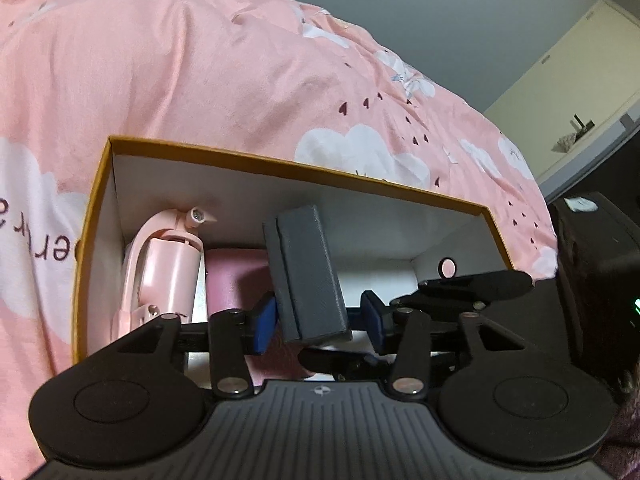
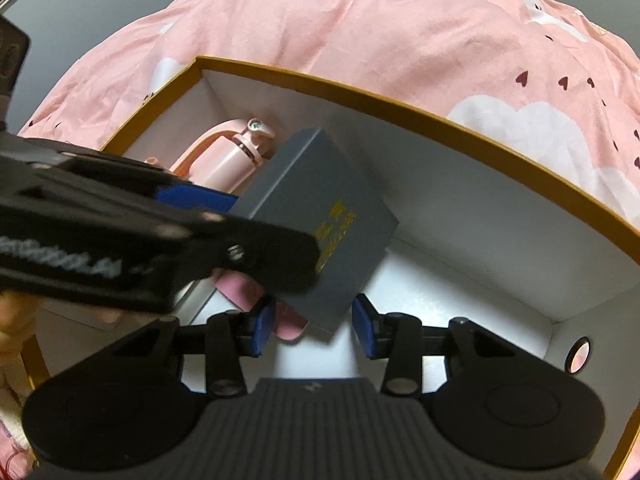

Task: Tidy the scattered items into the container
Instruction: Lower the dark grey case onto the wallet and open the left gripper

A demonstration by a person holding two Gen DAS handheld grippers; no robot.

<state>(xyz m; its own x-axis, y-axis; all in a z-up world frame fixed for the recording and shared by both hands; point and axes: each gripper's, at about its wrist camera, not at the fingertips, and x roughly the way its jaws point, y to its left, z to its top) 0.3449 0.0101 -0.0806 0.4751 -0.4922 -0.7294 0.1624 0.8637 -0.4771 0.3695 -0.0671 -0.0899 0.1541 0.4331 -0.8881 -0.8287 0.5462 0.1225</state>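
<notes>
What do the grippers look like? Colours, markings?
Both alike: left gripper and right gripper have black linkage arms with silver rivets, blue finger pads, round black side discs and a ribbed grey body. White lettering marks the left one's side, blurred.

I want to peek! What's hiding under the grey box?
Under the grey box a flat pink thing pokes out on the big box's white floor. How far it reaches underneath is covered, as is anything else there.
</notes>
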